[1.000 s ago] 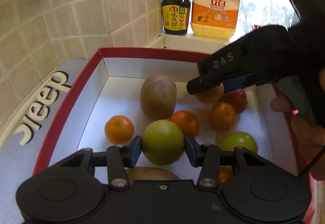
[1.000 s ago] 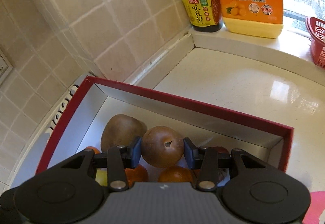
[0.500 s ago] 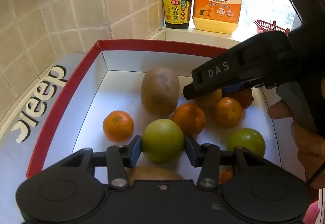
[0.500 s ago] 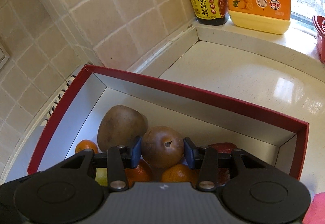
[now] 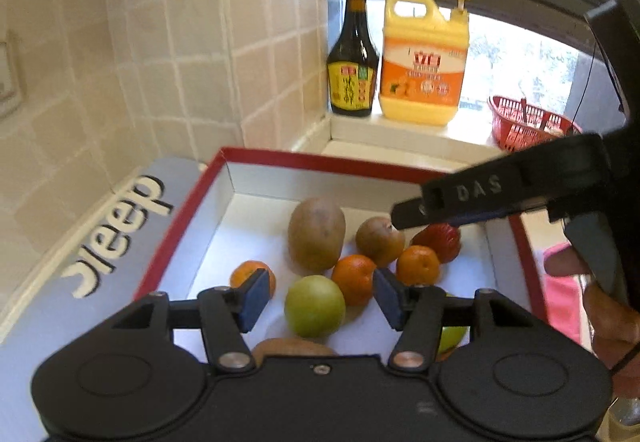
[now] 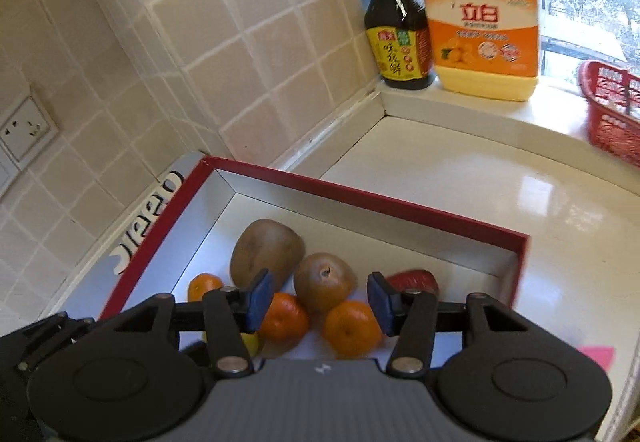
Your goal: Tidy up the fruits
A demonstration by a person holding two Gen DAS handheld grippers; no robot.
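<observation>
Green fruit [image 5: 314, 306] shows only in left view; both hand-held grippers [image 5: 316, 300] [image 6: 316, 300] gape empty

A red-rimmed box [image 5: 256, 155] with a white floor fills the lower middle of both views, holding loose fruit. A large brown kiwi [image 5: 316, 233] stands at centre, a smaller brown fruit [image 6: 325, 281], perhaps a pear, just right of it. Right again lies a red strawberry [image 5: 438, 240]. Three small oranges [image 5: 354, 279] sit nearer, and a green apple [image 5: 315, 306] lies lowest in the left view.
</observation>
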